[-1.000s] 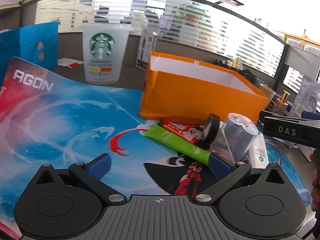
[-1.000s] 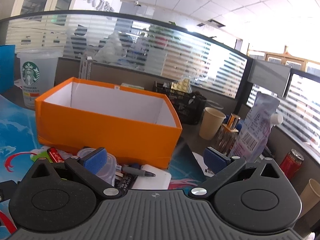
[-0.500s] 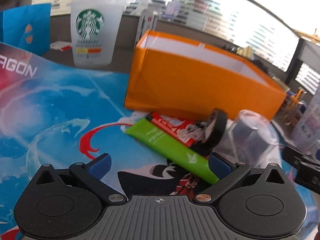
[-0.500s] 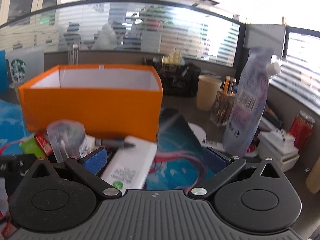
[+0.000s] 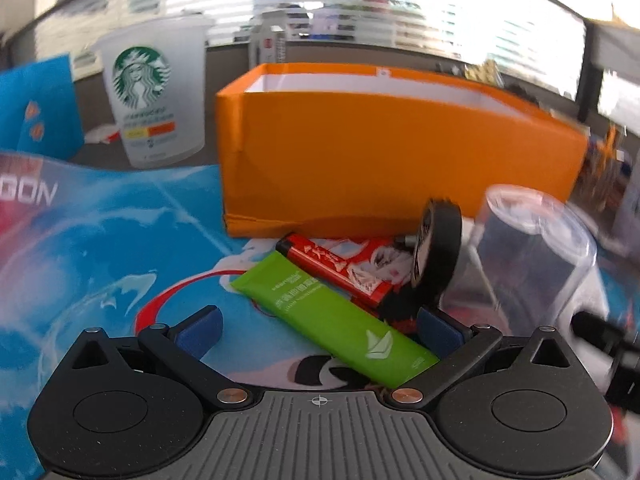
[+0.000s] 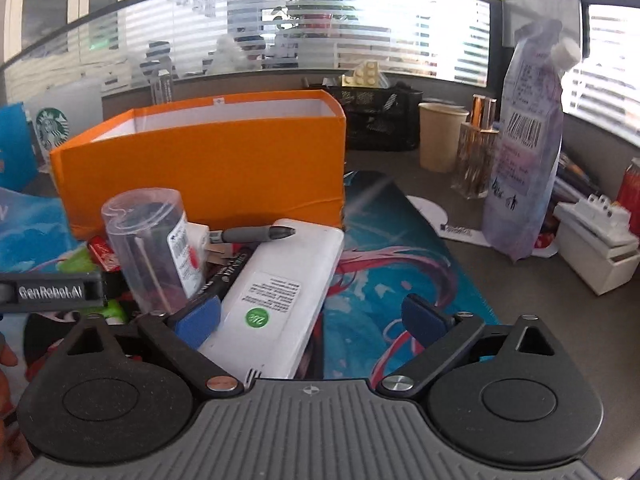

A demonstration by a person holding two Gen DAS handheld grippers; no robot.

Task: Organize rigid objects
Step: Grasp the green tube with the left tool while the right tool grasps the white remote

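An open orange box (image 5: pixel 400 148) (image 6: pixel 208 168) stands on the printed desk mat. In front of it lie a green tube (image 5: pixel 332 312), a red packet (image 5: pixel 336 268), a black tape roll (image 5: pixel 436 248), a clear plastic jar (image 5: pixel 532 256) (image 6: pixel 148 240), a white power bank (image 6: pixel 280 288) and a grey pen (image 6: pixel 256 234). My left gripper (image 5: pixel 318 324) is open, low over the mat, with the green tube between its fingers. My right gripper (image 6: pixel 312 316) is open, its left finger beside the power bank's near end.
A Starbucks cup (image 5: pixel 154 96) stands left of the box. On the right are a purple refill pouch (image 6: pixel 524 140), a beige cup (image 6: pixel 440 136), a white box (image 6: pixel 596 240) and a red can (image 6: pixel 630 184). The blue mat (image 5: pixel 80 240) lies to the left.
My left gripper has moved forward and down until the green tube lies between its fingers. My right gripper has swung left and closer to the power bank and jar.
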